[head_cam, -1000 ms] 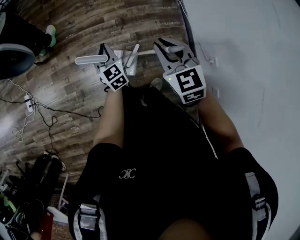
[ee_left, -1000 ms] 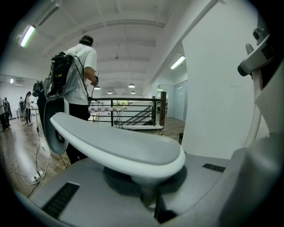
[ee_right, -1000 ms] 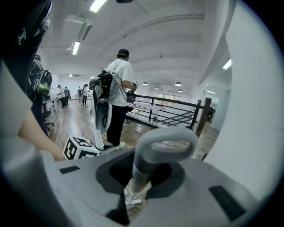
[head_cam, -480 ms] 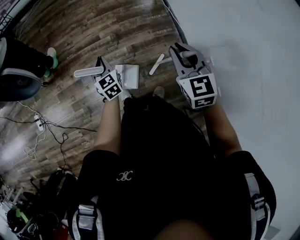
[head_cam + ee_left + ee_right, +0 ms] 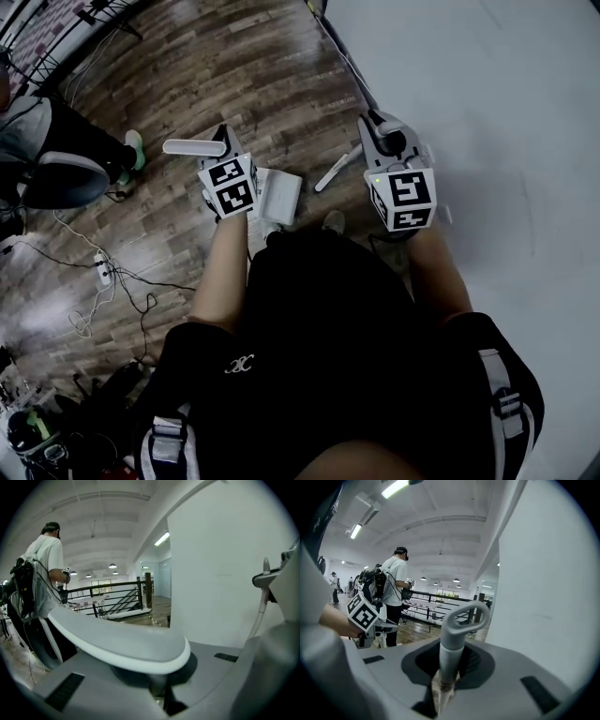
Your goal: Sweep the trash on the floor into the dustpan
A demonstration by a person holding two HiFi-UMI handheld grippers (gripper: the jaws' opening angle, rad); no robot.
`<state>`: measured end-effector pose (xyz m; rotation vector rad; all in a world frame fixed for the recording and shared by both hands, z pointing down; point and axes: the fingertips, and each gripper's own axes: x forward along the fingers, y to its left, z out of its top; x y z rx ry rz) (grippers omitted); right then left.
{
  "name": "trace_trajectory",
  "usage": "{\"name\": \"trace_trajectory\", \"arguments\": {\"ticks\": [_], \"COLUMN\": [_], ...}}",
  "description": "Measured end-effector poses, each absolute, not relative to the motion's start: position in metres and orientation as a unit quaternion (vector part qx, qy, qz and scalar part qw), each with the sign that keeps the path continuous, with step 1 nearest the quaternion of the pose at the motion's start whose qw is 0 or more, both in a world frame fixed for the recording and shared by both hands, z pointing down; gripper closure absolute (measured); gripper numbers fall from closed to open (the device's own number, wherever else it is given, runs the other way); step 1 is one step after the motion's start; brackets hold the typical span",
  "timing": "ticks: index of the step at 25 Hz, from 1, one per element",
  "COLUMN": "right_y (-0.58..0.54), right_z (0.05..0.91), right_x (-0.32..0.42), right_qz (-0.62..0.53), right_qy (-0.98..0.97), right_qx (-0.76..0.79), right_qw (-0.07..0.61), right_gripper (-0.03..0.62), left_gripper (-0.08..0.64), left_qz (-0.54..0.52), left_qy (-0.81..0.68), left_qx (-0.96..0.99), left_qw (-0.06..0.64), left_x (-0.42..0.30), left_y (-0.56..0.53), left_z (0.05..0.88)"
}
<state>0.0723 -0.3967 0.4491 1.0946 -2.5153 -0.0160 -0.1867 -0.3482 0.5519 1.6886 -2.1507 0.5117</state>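
Observation:
In the head view my left gripper (image 5: 223, 141) is shut on the white dustpan handle (image 5: 192, 147). The white dustpan (image 5: 281, 195) hangs below it over the wood floor, by my feet. My right gripper (image 5: 380, 131) is shut on the grey broom pole, whose lower part (image 5: 337, 172) slants down toward the dustpan. In the left gripper view the flat white handle (image 5: 122, 641) lies across my left gripper (image 5: 159, 686). The right gripper view has the pole's looped end (image 5: 452, 648) standing up out of my right gripper (image 5: 445, 686). I see no trash in any view.
A power strip with loose cables (image 5: 101, 267) lies on the wood floor at the left. A seated person's legs (image 5: 56, 159) are at the far left. A white wall (image 5: 487, 94) fills the right side. A standing person (image 5: 44, 559) and a black railing (image 5: 117, 597) are ahead.
Both grippers have drifted lower and to the right in the head view. The broom's lower end has swung from above the dustpan out to its right.

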Motion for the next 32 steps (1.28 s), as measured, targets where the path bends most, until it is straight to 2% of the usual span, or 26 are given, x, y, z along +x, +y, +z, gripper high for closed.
{"name": "trace_trajectory", "arguments": {"ticks": [12,24,32], "right_y": [-0.433,-0.440,-0.439], "right_z": [0.412,0.368,0.358], "right_x": [0.071,0.090,0.089], "right_qz": [0.021,0.004,-0.002], "right_qy": [-0.886,-0.881,-0.876], "right_qx": [0.437,0.453,0.463], "right_qw": [0.152,0.136,0.137], "right_gripper": [0.526,0.528,0.528], "left_gripper": [0.561,0.560,0.561], "left_qz": [0.152,0.141,0.133], "left_qy": [-0.741,-0.726,-0.705], "left_qx": [0.639,0.665,0.688], "left_qw": [0.135,0.109,0.114], "left_x": [-0.173,-0.147,-0.138], "left_y": [-0.387,-0.399,-0.400], "left_z": [0.436,0.379,0.374]}}
